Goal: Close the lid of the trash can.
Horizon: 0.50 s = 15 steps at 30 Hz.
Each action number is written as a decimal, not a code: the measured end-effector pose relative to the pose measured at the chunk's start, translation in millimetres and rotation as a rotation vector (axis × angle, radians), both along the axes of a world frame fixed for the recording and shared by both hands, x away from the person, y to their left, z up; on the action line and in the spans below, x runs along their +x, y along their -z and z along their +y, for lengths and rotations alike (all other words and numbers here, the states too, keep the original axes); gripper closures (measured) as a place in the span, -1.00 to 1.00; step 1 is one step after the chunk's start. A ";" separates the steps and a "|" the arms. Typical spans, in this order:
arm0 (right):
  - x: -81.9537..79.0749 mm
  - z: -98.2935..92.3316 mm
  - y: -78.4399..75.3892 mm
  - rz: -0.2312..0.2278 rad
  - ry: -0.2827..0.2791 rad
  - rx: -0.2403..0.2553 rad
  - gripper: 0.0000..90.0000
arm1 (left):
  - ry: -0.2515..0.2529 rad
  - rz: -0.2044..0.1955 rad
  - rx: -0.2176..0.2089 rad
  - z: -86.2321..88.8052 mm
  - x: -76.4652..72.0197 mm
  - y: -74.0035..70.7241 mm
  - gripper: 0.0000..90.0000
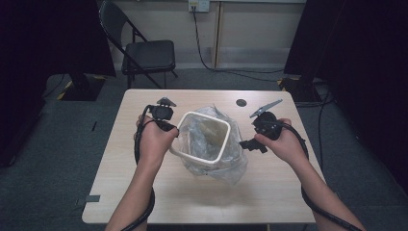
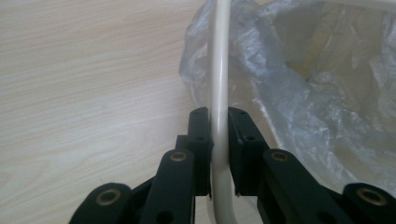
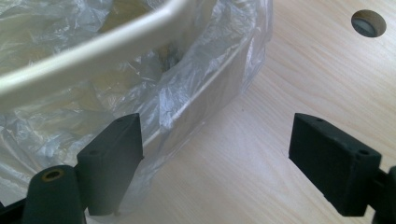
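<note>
A: Where does the cream bin [image 1: 204, 139] sit?

B: About the middle of the bench [image 1: 144, 192], between the two hands. It is a squarish cream plastic wastebasket lined with a clear plastic bag [image 1: 231, 166], and the bag spills over its near and right sides onto the wood.

A: What is the left hand-held gripper [image 1: 174, 131] doing?

B: It is clenched on the bin's rim [image 2: 219, 70]. In the left gripper view the cream rim runs straight up between the two black pads, and both pads press against it. From above, the person's left hand [image 1: 155, 139] holds that gripper at the left edge of the bin.

A: And the right hand-held gripper [image 1: 250, 144]?

B: Released. In the right gripper view its jaws stand wide apart with bare wood between them. The left pad [image 3: 114, 154] is just beside the crumpled bag at the bin's right side; whether it touches the film I cannot tell. The right hand [image 1: 284, 144] sits to the right of the bin.

A: Anything else on the bench?

B: A small round hole [image 1: 241, 102] in the far part of the top, behind the bin and a little right. The same hole shows at the upper right of the right gripper view.

A: Beyond the bench?

B: A black folding chair [image 1: 144, 53] stands on the grey floor at the far left, and a cable [image 1: 202, 53] hangs from a wall socket [image 1: 198, 5].
</note>
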State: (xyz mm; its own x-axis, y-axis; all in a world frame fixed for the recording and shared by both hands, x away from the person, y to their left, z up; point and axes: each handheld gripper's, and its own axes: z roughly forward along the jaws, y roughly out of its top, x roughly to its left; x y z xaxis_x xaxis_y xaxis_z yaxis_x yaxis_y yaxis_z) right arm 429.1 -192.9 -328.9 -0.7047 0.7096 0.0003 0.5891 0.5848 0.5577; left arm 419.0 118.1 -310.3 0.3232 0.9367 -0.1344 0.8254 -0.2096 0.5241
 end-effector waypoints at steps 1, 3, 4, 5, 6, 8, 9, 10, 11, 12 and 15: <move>-0.2 0.7 -0.3 0.000 -0.001 0.000 -0.63 | 0.002 0.001 0.005 -2.3 0.5 0.0 0.78; -0.5 1.5 -1.0 0.000 -0.003 0.002 -0.63 | 0.003 -0.001 0.004 -6.0 1.0 1.0 0.77; -0.7 1.8 -1.2 -0.002 -0.004 0.000 -0.63 | 0.011 0.005 0.006 -7.5 1.5 1.7 0.77; -0.8 2.0 -1.2 -0.002 -0.003 0.002 -0.63 | 0.006 0.006 -0.001 -10.0 1.8 3.0 0.77; -1.0 2.2 -1.2 -0.002 -0.004 0.003 -0.63 | 0.004 0.004 -0.001 -11.3 2.1 3.9 0.77; -1.4 2.3 -0.6 0.001 -0.002 0.005 -0.63 | 0.012 0.005 0.001 -14.0 2.7 5.9 0.77; -1.5 2.2 -0.1 0.001 -0.002 0.006 -0.63 | 0.014 0.002 0.000 -15.1 3.1 6.9 0.77; -1.7 2.0 0.5 0.003 -0.003 0.006 -0.63 | 0.012 0.002 -0.004 -16.0 3.2 7.5 0.77; -1.8 1.9 0.8 0.003 -0.004 0.007 -0.63 | 0.016 0.004 -0.004 -16.7 3.4 7.8 0.77; -2.0 1.6 1.0 0.004 -0.002 0.008 -0.63 | 0.014 -0.001 -0.005 -17.4 3.4 8.5 0.77; -1.8 0.5 2.4 0.002 0.004 0.014 -0.63 | 0.019 -0.001 -0.010 -19.3 3.4 9.7 0.77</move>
State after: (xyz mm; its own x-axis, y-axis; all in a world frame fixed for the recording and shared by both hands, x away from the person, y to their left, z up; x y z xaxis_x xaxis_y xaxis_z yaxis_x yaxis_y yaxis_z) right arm 427.3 -192.4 -331.3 -0.7017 0.7123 0.0121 0.5928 0.5744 0.5644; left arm 422.4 98.9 -319.9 0.3408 0.9292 -0.1433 0.8210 -0.2198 0.5270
